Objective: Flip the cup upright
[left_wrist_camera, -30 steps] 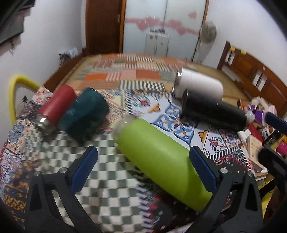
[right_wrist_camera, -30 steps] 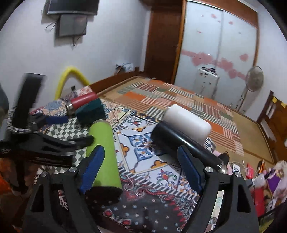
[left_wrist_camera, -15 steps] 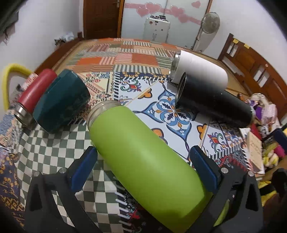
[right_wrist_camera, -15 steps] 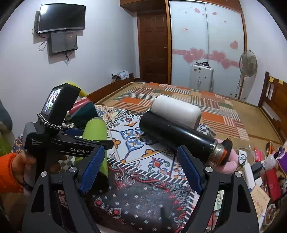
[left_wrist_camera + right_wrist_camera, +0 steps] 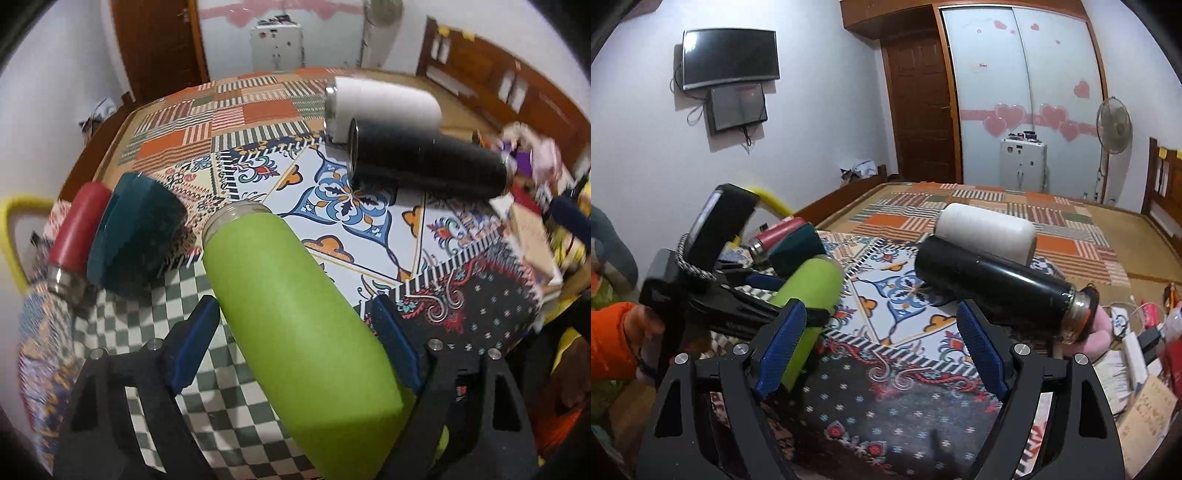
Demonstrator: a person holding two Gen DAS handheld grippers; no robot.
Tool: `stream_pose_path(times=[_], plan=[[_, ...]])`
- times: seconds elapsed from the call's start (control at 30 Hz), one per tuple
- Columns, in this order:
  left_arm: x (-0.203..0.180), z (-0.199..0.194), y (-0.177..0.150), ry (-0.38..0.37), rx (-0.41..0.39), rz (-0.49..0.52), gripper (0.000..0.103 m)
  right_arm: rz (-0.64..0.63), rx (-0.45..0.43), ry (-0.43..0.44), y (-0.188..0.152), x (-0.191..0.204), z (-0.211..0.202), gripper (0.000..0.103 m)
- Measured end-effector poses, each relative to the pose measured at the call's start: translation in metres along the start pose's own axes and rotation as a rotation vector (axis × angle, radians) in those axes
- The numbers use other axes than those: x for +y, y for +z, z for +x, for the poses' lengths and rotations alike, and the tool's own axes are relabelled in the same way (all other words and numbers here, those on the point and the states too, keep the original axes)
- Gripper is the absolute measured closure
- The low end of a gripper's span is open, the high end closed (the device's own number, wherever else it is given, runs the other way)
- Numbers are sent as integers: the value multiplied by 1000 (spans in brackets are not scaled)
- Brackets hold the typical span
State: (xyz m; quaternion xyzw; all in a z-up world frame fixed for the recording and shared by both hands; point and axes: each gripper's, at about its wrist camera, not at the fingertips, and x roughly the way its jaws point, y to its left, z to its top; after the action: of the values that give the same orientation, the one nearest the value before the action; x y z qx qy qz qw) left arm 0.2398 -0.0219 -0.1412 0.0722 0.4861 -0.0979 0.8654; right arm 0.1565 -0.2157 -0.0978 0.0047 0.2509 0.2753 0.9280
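green cup (image 5: 295, 314): matte lime, steel rim, tilted | base cut off | left tongs (image 5: 295, 325) clamp it | right tongs (image 5: 882, 347) spread, holding nothing

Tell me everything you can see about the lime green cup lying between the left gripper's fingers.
The lime green cylindrical cup has a matte body and a bare metal threaded neck with no lid, mouth pointing away from the camera. It is not upright: in the right wrist view it tilts, mouth end raised. The left gripper brackets its middle, blue pads at both sides. A dark teal cup lies beside its mouth, over the patterned cloth.
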Motion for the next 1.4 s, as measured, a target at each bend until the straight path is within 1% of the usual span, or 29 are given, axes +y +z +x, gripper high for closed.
stream_pose_path(times=[0.1,0.17,0.23,0.27,0.33,0.4,0.5,0.57,0.6,0.7,0.83,0.87,0.97,1.03,1.13,1.23,1.4], plan=[[0,12,11,12,58,36,18,11,-10,3,1,-1,-2,21],[2,21,16,17,93,37,18,16,-20,3,1,-2,-3,20],[3,30,21,21,121,36,18,17,-39,-12,0,-3,-5,12],[5,34,23,17,135,33,18,18,-51,-23,0,-3,-7,9],[6,36,25,8,138,23,21,18,-70,-35,0,-3,-9,3],[7,35,27,13,135,11,27,16,-79,-43,1,-3,-11,1],[6,32,31,0,125,11,35,3,-83,-54,0,-1,-13,1],[3,29,31,0,118,10,38,2,-85,-55,1,0,-14,1],[1,26,31,11,111,24,38,2,-88,-56,1,0,-15,1],[-6,10,29,42,56,56,39,0,-94,-62,1,1,-17,1],[-3,-23,29,21,-34,36,40,-14,-108,-77,3,3,-20,1],[-3,-36,27,21,-72,35,41,-15,-110,-78,3,4,-20,1],[-3,-66,21,31,-153,36,41,-9,-117,-70,6,4,-22,1],[-3,-82,16,27,-193,37,41,-9,-125,-67,8,6,-24,1],[-2,-100,11,2,-232,30,41,-10,-139,-70,10,9,-25,1],[0,-108,12,-28,-255,24,41,-10,-143,-70,13,12,-25,1],[-5,-111,23,-33,-301,25,41,-11,-142,-75,16,15,-21,1]])
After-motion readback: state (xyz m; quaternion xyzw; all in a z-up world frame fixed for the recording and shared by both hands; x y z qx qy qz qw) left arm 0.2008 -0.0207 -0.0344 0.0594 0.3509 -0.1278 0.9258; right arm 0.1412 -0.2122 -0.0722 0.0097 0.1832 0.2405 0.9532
